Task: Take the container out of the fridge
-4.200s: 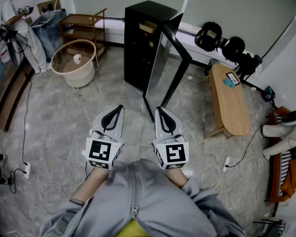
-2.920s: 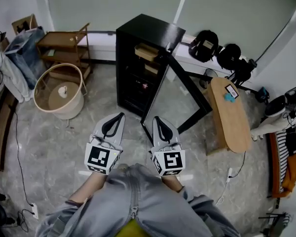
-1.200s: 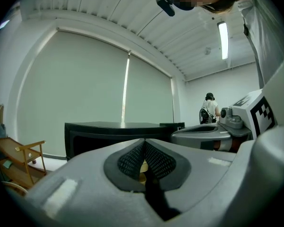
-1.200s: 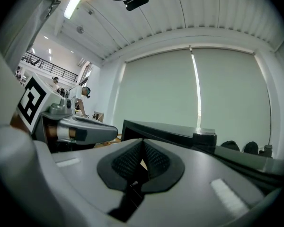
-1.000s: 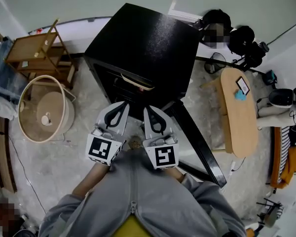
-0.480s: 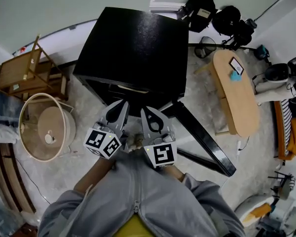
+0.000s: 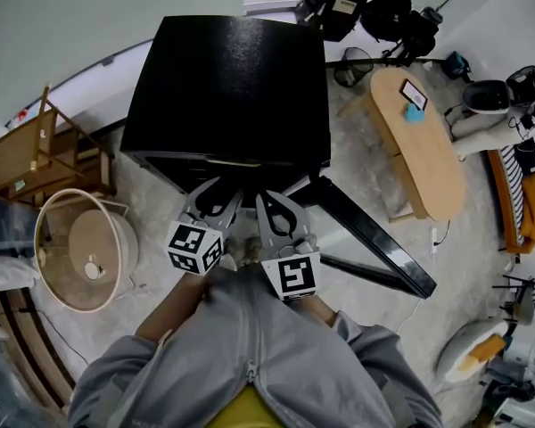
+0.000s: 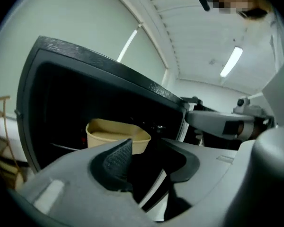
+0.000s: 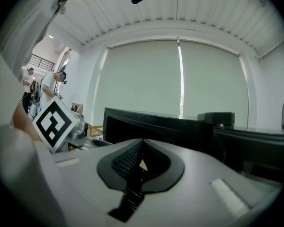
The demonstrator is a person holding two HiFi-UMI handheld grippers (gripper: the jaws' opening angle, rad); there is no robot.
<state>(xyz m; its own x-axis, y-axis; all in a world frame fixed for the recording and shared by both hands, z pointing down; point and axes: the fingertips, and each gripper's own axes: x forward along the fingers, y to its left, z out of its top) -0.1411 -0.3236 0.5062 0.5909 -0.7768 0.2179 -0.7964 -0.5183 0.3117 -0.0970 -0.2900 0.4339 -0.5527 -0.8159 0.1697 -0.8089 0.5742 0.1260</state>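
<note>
The black fridge (image 7: 227,83) stands open right below me, its door (image 7: 370,239) swung out to the right. Inside, a beige container (image 8: 116,134) sits on a shelf; from the head view only its pale rim (image 7: 234,162) shows under the fridge's top edge. My left gripper (image 8: 147,146) points at the opening and its jaws are opening, with nothing between them; the container lies just beyond the tips. In the head view the left gripper (image 7: 216,196) reaches the fridge's front. Beside it, my right gripper (image 7: 269,201) is shut and empty, as the right gripper (image 9: 142,144) view confirms.
A round beige tub (image 7: 85,248) stands on the floor to the left, with a wooden rack (image 7: 36,154) behind it. An oval wooden bench (image 7: 419,141) is on the right beyond the door. People (image 9: 52,86) stand far off at the left.
I have come closer over the fridge and both grippers have moved up to its opening. The left gripper's jaws, shut before, now stand apart.
</note>
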